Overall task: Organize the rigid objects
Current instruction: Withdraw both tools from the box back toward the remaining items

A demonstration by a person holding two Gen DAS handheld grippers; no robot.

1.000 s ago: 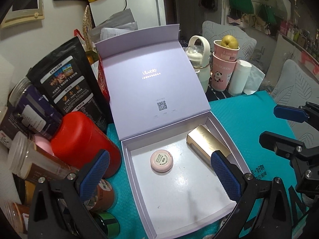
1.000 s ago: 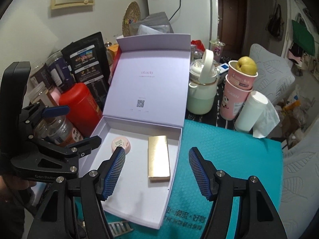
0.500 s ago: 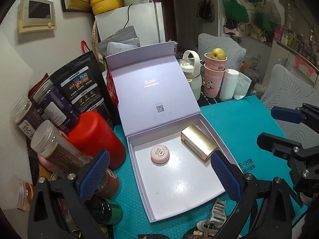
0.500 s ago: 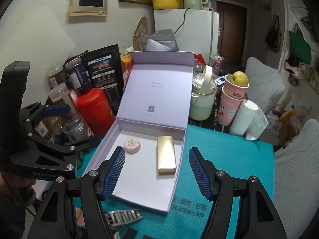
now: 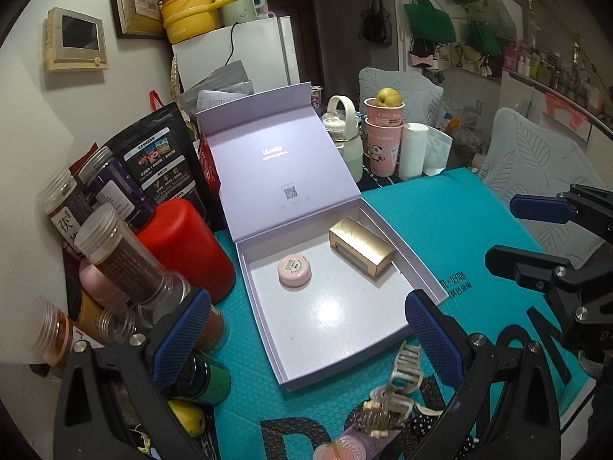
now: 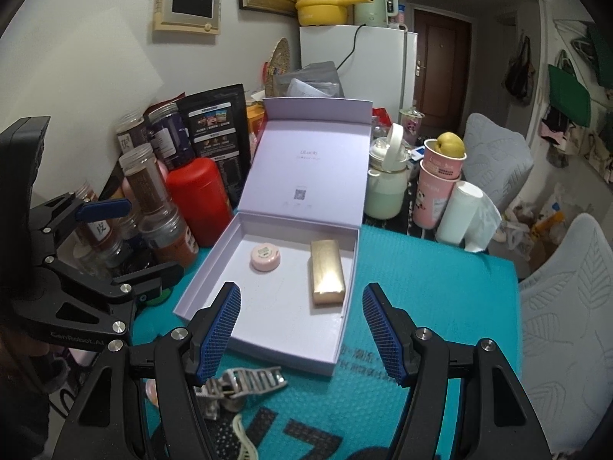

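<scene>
Both tools (image 5: pixel 306 329) (image 6: pixel 302 329) agape above box (image 6: pixel 214 280)

A white fridge (image 6: pixel 356 73) stood top centre against a pale wall (image 6: pixel 76 76); a dark door (image 6: pixel 440 53) showed right of it.

The right gripper (image 6: pixel 302 329) hangs above the near edge of the lilac gift box (image 6: pixel 214 280), its blue-padded fingers (image 6: pixel 218 329) spread wide with nothing between them. The box sits on a teal mat (image 6: pixel 429 291) with its lid (image 6: pixel 310 168) propped upright at the back. Inside, a round pink compact (image 6: pixel 265 257) lies to the left and a gold rectangular case (image 6: pixel 326 271) lies to the right, well apart. A silver hair claw clip (image 6: pixel 245 381) lies on the mat just in front of the box, under the left finger. The left gripper (image 6: pixel 115 245) shows at the left edge, beside a red canister (image 6: pixel 197 199) and clear jars (image 6: pixel 147 184).
</scene>
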